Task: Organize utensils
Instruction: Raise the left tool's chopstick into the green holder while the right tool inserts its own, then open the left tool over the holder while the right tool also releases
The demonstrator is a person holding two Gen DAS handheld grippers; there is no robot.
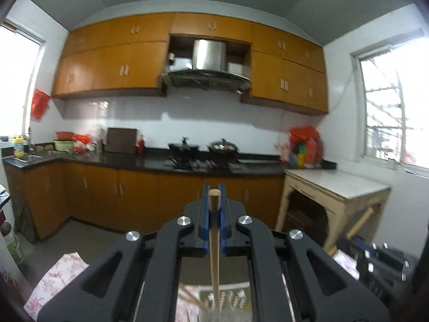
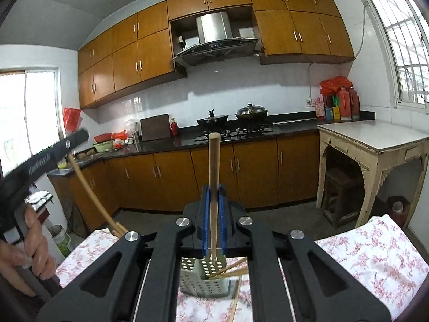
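Note:
In the left wrist view my left gripper (image 1: 214, 191) is shut on a wooden chopstick (image 1: 215, 241) that stands nearly upright between the blue pads. The right wrist view shows my right gripper (image 2: 214, 187) shut on another chopstick (image 2: 214, 166), also upright. Below it a pale green perforated holder (image 2: 203, 276) lies on the floral tablecloth (image 2: 362, 255), with chopsticks (image 2: 230, 269) poking out of it. The left gripper (image 2: 70, 145) also appears at the left of the right wrist view, with its chopstick (image 2: 88, 187) hanging from it. The right gripper (image 1: 351, 241) is blurred at the right edge of the left wrist view.
A person's hand (image 2: 34, 241) grips the left tool's handle. One loose chopstick (image 2: 236, 302) lies on the cloth beside the holder. Beyond are orange cabinets, a black counter (image 2: 241, 134) with pans, and a cream side table (image 2: 375, 136) at the right.

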